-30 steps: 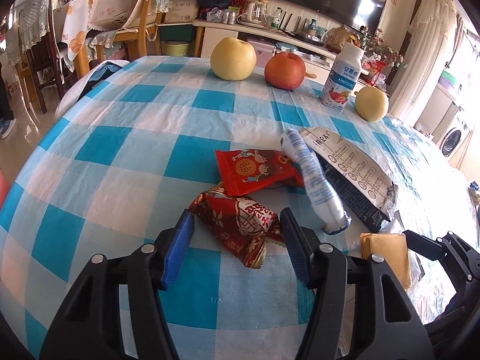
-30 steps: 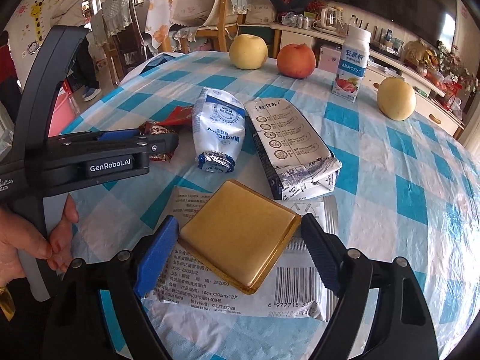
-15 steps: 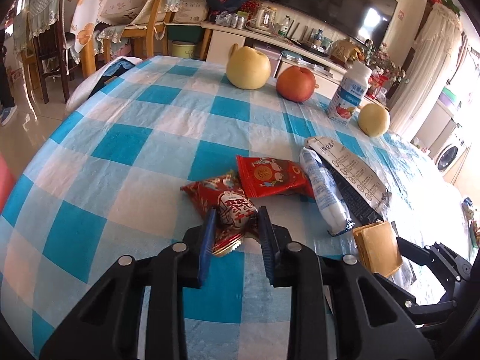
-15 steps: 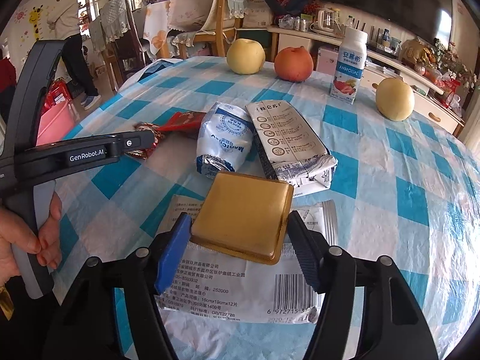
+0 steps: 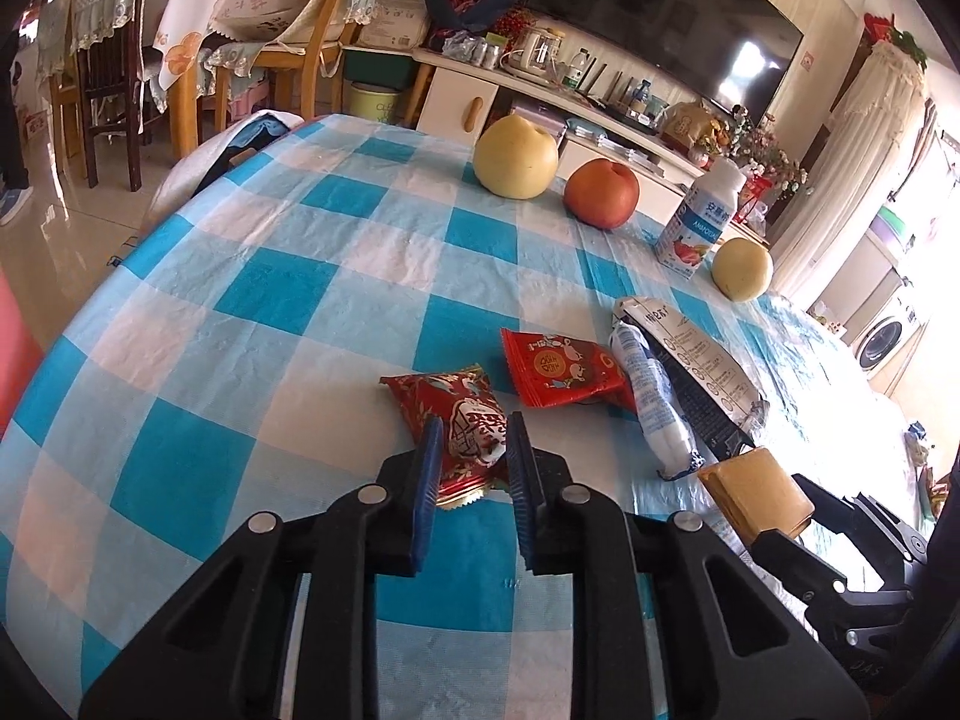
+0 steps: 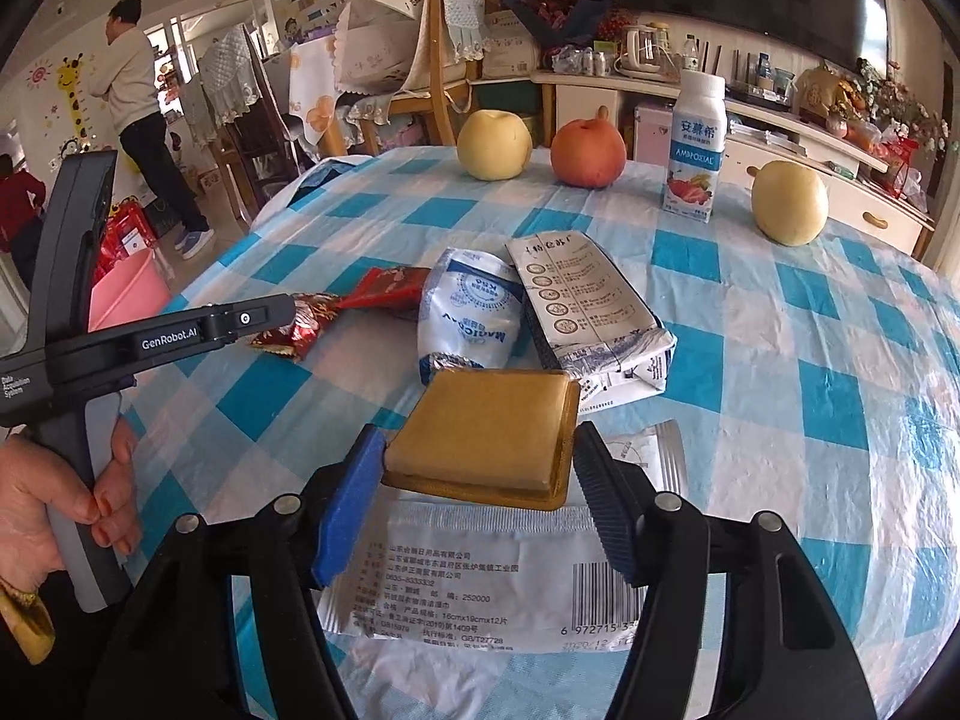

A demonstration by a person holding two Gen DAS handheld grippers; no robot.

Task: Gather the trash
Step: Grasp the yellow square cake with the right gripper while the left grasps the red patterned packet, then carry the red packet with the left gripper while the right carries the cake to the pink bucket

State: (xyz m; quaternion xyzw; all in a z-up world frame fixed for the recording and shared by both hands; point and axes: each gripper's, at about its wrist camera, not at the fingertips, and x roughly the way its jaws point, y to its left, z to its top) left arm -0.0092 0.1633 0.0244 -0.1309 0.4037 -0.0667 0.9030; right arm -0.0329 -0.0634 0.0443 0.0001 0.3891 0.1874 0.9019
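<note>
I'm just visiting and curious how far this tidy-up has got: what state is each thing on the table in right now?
Left hand-held gripper: shut on red snack wrapper.
Right hand-held gripper: shut on tan sponge pad, tilted off its packet.
Sponge packet: torn open, flat.
Second red wrapper: lying flat.
White-blue pouch: crumpled.
Grey carton: flattened, on its side.
Yogurt bottle: upright, capped.

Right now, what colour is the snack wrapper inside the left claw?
Red with white print; the snack wrapper shows best in the left wrist view.
</note>
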